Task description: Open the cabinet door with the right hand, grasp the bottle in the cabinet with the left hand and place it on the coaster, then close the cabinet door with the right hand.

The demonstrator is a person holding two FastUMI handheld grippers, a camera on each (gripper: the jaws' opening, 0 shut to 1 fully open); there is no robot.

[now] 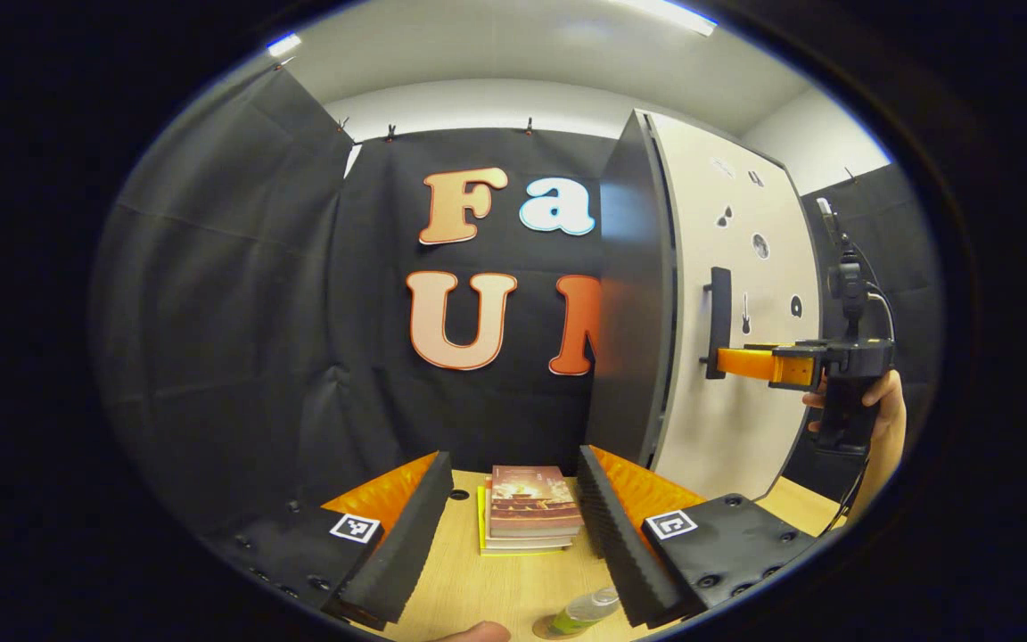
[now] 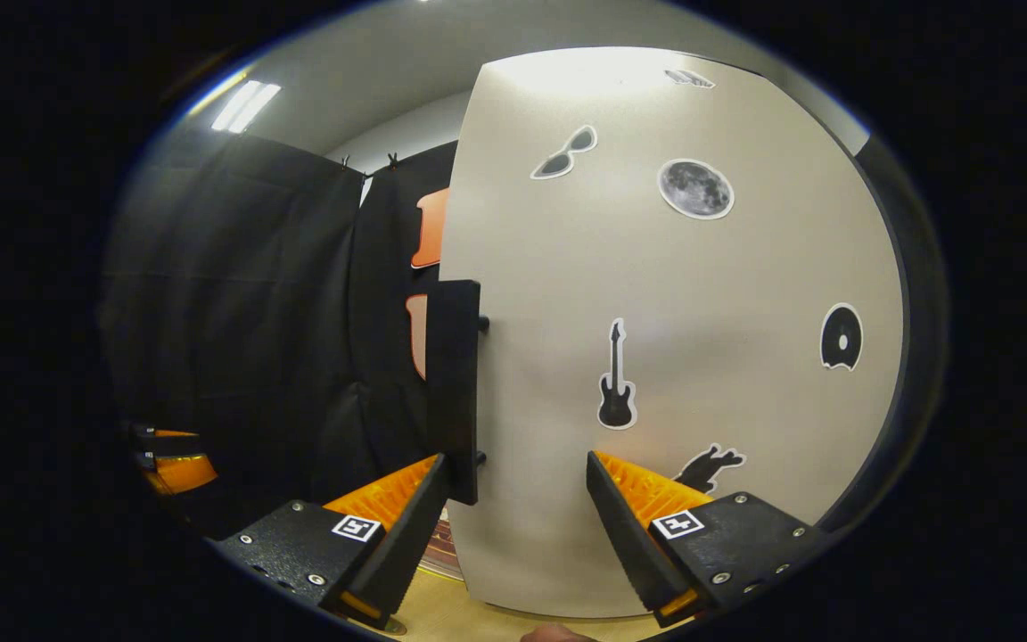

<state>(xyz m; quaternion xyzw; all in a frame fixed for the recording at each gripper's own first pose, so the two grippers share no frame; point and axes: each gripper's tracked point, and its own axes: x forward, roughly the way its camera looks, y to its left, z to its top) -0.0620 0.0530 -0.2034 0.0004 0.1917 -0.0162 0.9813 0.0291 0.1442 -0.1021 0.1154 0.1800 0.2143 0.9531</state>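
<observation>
Bottle (image 1: 587,610) lies low on the wooden table (image 1: 496,588), just beside the left gripper (image 1: 513,517), whose fingers are spread apart and hold nothing, with a stack of books (image 1: 531,510) ahead. At the closed cabinet door (image 2: 656,357), the right gripper (image 2: 518,499) is spread wide, its left finger (image 2: 389,517) near the black handle (image 2: 454,392), gripping nothing.

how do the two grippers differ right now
The left gripper hangs above the table facing the books; the right gripper sits up at the cabinet door. The left has nothing nearby; the right's fingers flank the black door handle. Both stand open.
</observation>
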